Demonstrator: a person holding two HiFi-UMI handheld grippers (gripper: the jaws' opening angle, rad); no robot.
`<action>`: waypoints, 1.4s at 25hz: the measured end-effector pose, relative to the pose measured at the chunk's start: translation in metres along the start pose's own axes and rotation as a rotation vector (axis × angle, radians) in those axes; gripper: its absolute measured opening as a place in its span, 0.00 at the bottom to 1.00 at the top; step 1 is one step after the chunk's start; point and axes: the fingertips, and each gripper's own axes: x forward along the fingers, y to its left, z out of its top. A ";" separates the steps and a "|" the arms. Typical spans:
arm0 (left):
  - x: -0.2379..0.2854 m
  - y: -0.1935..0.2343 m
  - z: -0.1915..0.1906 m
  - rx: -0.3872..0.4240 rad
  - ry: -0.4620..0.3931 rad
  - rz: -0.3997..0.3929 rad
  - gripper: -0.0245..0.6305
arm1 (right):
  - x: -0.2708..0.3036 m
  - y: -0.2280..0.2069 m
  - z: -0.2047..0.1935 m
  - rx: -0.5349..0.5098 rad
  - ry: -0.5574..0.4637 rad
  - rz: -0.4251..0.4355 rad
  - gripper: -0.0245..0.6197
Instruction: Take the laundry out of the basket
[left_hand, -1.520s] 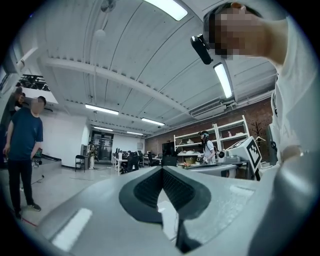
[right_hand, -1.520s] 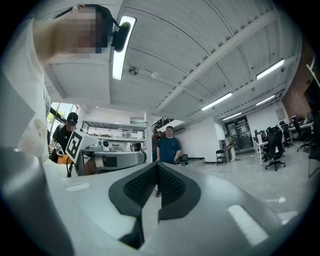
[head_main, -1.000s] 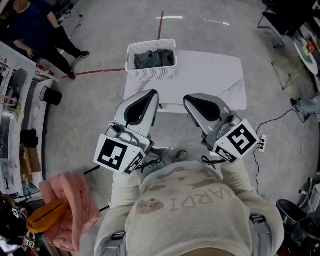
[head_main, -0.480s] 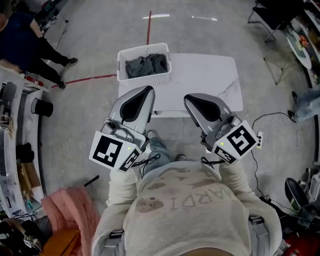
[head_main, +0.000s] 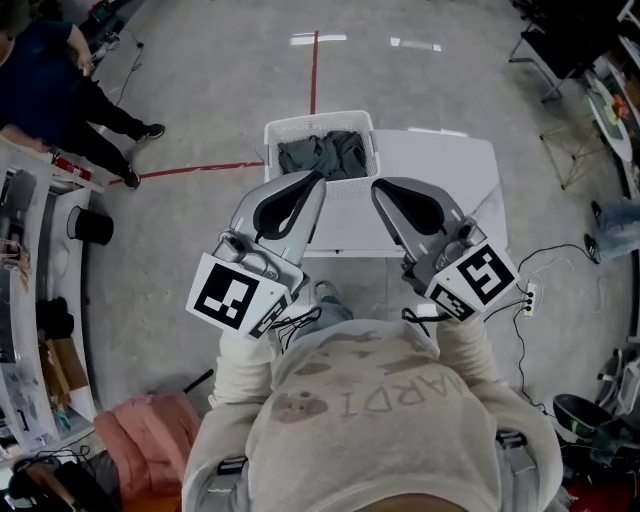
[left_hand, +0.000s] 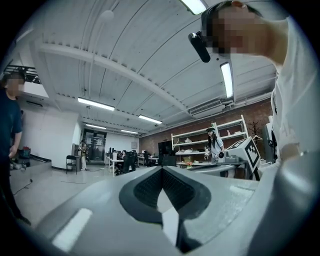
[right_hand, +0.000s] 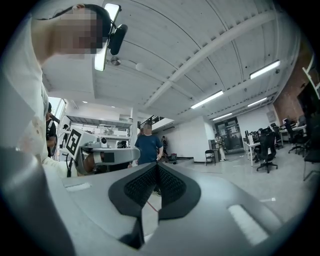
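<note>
A white slatted laundry basket (head_main: 322, 175) stands on the near-left corner of a white table (head_main: 440, 195), with dark grey laundry (head_main: 322, 154) bunched inside. My left gripper (head_main: 314, 179) is held up just short of the basket's near side, jaws shut and empty. To its right, my right gripper (head_main: 381, 186) hovers over the table's near edge, also shut with nothing in it. In the left gripper view the left gripper (left_hand: 161, 169) points at the ceiling with its tips together. In the right gripper view the right gripper (right_hand: 156, 165) does the same.
A person in dark clothes (head_main: 45, 75) stands at the far left by a workbench. Red tape (head_main: 314, 70) runs across the grey floor. A pink cloth (head_main: 150, 445) lies at the lower left. A power strip with cables (head_main: 529, 296) lies on the right, with chairs beyond.
The table and basket have drawn nearer, and the gripper tips now reach the basket's near side. Both grippers stay shut and empty.
</note>
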 end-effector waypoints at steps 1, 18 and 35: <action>-0.001 0.011 -0.002 0.004 0.001 -0.002 0.04 | 0.012 -0.001 -0.001 0.001 -0.003 -0.001 0.08; 0.016 0.109 -0.019 -0.035 -0.013 -0.005 0.04 | 0.110 -0.057 -0.003 0.015 0.018 -0.031 0.08; 0.091 0.191 -0.028 -0.062 0.021 0.209 0.04 | 0.213 -0.153 -0.028 0.026 0.151 0.221 0.08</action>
